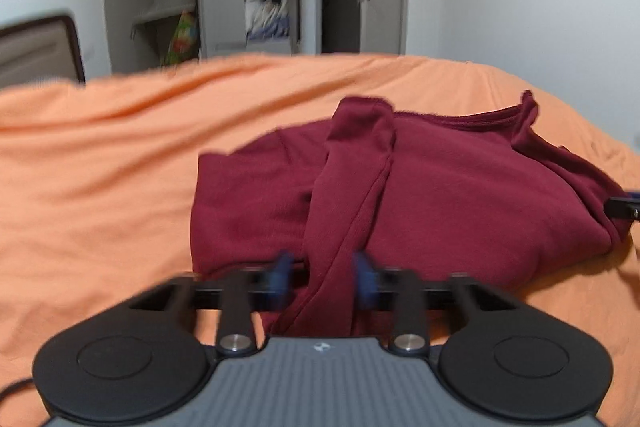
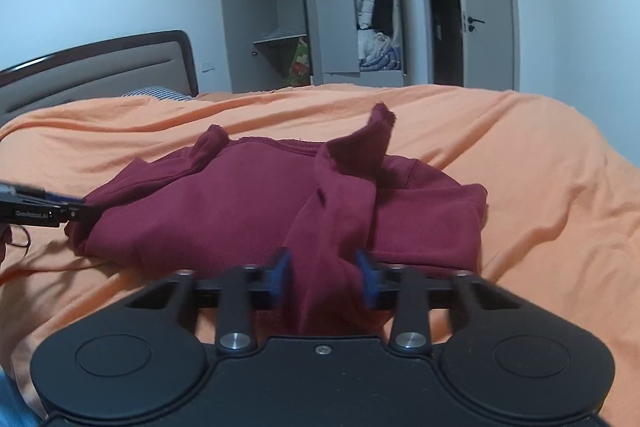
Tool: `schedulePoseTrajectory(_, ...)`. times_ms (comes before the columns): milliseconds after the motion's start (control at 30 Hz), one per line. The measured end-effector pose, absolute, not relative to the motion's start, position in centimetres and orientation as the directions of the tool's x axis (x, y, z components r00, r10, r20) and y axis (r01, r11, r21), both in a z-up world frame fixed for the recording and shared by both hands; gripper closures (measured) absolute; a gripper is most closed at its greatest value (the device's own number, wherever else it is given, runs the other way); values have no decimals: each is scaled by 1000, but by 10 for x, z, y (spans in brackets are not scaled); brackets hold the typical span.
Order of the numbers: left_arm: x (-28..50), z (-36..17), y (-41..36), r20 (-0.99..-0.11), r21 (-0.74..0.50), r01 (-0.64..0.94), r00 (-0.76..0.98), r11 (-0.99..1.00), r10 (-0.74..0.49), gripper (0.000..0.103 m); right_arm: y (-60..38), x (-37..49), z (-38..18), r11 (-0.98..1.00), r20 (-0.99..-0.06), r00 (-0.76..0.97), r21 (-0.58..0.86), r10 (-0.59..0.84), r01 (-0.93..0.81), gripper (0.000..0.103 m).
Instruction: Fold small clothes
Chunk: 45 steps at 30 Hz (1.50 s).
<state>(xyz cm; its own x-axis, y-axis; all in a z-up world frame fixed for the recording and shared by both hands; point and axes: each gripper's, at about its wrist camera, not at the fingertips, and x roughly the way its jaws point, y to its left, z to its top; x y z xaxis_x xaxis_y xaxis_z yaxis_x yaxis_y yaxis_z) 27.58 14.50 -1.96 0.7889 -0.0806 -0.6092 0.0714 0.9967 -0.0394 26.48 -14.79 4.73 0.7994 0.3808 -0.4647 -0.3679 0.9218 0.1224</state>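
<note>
On the orange bed, the left tool and right tool each pinch a sleeve of the maroon sweatshirt, fingers partly closed.

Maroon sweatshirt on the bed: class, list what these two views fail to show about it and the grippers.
- Left wrist view: motion blur smears the sweatshirt and the left hand-held gripper.
- Both views: bunched cloth hides each pad contact, including the right hand-held gripper.
- Sweatshirt's underside: hidden against the orange bedsheet.
</note>
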Motion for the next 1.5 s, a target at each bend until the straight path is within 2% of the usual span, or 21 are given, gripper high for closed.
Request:
schedulePoseTrajectory(33, 279, -20, 149, -617, -62, 45, 783, 997, -74, 98, -150, 266, 47, 923, -463, 801, 138, 380, -359, 87)
schedulePoseTrajectory(100, 281, -15, 157, -614, -121, -5, 786, 993, -71, 98, -156, 270, 51, 924, -456, 804, 180, 382, -337, 91)
schedulePoseTrajectory(233, 276, 1, 180, -574, -280, -68, 811, 957, -110, 99, -179, 273, 62, 915, -417, 825, 295, 382, -275, 93)
schedulePoseTrajectory(333, 270, 5, 200, -557, -410, -107, 816, 906, -155, 99, -201, 276, 63, 877, -402, 827, 434, 392, -205, 94)
schedulePoseTrajectory(433, 267, -8, 218, -576, -508, -172, 796, 844, -185, 99, -217, 275, 54, 834, -404, 826, 534, 394, -138, 95)
schedulePoseTrajectory(533, 266, -31, 226, -604, -566, -226, 768, 793, -213, 99, -224, 274, 36, 824, -439, 812, 560, 385, -88, 97)
schedulePoseTrajectory(700, 267, -48, 232, -608, -612, -255, 757, 749, -239, 99, -231, 271, 17, 807, -467, 801, 590, 373, -32, 98)
schedulePoseTrajectory(833, 267, -42, 230, -621, -586, -252, 751, 770, -226, 98, -230, 269, 17, 805, -466, 806, 593, 366, -23, 99)
schedulePoseTrajectory(933, 263, -18, 223, -592, -553, -205, 779, 807, -208, 99, -228, 266, 34, 814, -432, 824, 579, 366, -58, 99)
schedulePoseTrajectory(1100, 263, 23, 223, -511, -577, -138, 830, 805, -224, 99, -227, 268, 60, 824, -376, 851, 556, 367, -110, 100)
schedulePoseTrajectory(1233, 265, 44, 225, -492, -576, -114, 839, 809, -233, 99, -228, 271, 77, 839, -347, 865, 527, 361, -139, 100)
schedulePoseTrajectory(1333, 270, 38, 227, -522, -567, -127, 820, 814, -235, 99, -229, 273, 77, 859, -374, 857, 492, 353, -139, 100)
schedulePoseTrajectory(1500, 273, -14, 235, -612, -592, -222, 749, 775, -253, 99, -234, 272, 47, 855, -462, 814, 513, 352, -78, 100)
